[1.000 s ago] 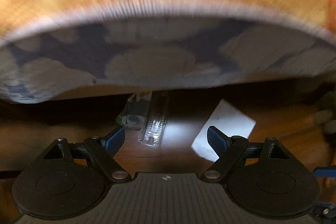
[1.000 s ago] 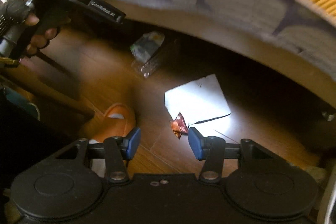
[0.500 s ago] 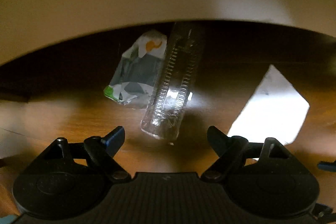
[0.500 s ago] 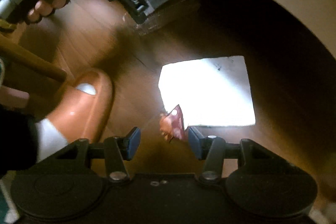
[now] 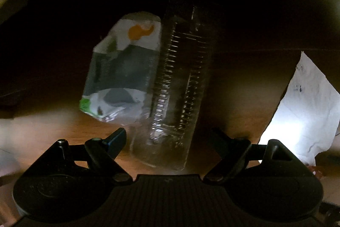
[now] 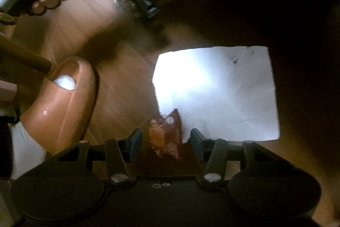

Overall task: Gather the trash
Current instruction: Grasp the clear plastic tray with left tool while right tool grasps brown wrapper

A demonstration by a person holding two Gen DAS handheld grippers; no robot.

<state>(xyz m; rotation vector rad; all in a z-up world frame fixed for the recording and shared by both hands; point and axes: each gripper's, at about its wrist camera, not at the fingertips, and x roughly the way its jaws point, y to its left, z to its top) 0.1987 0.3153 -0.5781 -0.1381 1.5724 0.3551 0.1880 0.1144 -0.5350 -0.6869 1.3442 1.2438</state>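
While both grippers point down at the wooden floor (image 6: 89, 20), the left gripper (image 5: 167, 137) stands wide, its 2 fingers flanking the base of a clear plastic bottle (image 5: 178, 82) without contact. A crumpled wrapper (image 5: 123, 71) touches the bottle. The right gripper (image 6: 165, 143) stands apart around a red foil wrapper (image 6: 166, 135) beside white paper (image 6: 221, 90).

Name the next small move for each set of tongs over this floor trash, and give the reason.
Probably lower both a little further, then close. The left tongs stand open astride the base of the clear bottle, not yet pressing it. The right tongs stand open around the red wrapper at the edge of the white paper; neither piece looks gripped.
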